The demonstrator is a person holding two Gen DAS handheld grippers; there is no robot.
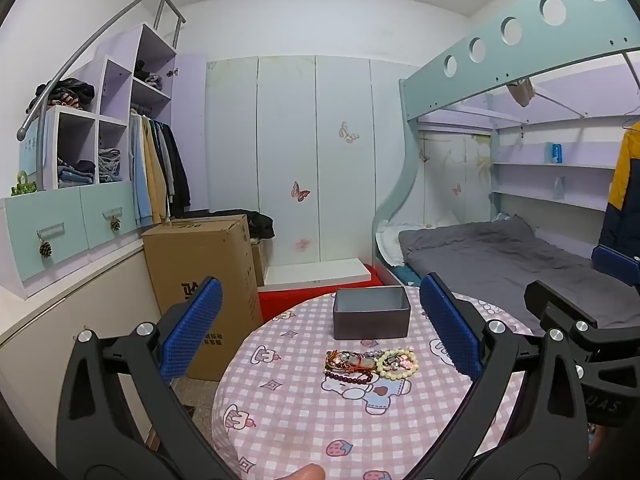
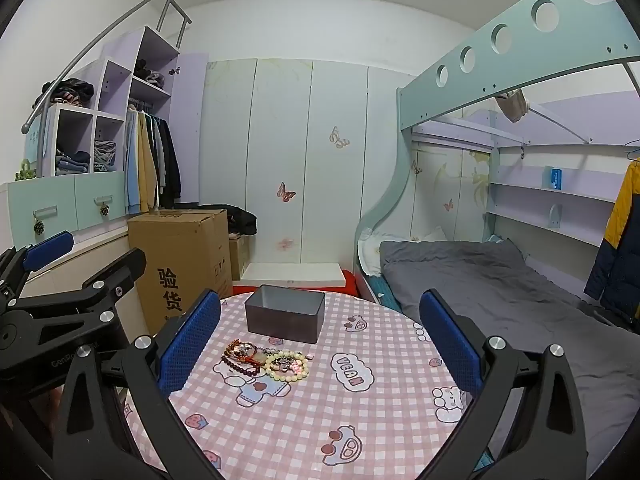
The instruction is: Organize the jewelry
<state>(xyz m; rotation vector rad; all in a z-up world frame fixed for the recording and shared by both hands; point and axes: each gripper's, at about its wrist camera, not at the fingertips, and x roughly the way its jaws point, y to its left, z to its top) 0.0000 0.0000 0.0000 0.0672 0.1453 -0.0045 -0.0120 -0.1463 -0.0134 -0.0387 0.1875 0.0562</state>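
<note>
A small pile of bead bracelets [image 1: 370, 364] [image 2: 266, 360] lies in the middle of a round table covered with a pink checked cloth [image 1: 300, 412] [image 2: 360, 412]. It includes a pale green bead ring [image 1: 398, 364] [image 2: 287, 366] and a dark red bead string [image 1: 348, 378] [image 2: 236, 365]. Just behind the pile stands an open grey metal box [image 1: 372, 312] [image 2: 285, 314], empty as far as I can see. My left gripper [image 1: 320, 332] and right gripper [image 2: 320, 336] both hover open above the near side of the table, with nothing between their blue pads.
A tall cardboard carton [image 1: 204, 276] [image 2: 180, 256] stands on the floor left of the table. A bunk bed with a grey mattress [image 1: 500, 256] [image 2: 500, 280] runs along the right. A wardrobe with hanging clothes [image 1: 156, 168] and a low cabinet [image 1: 60, 320] line the left wall.
</note>
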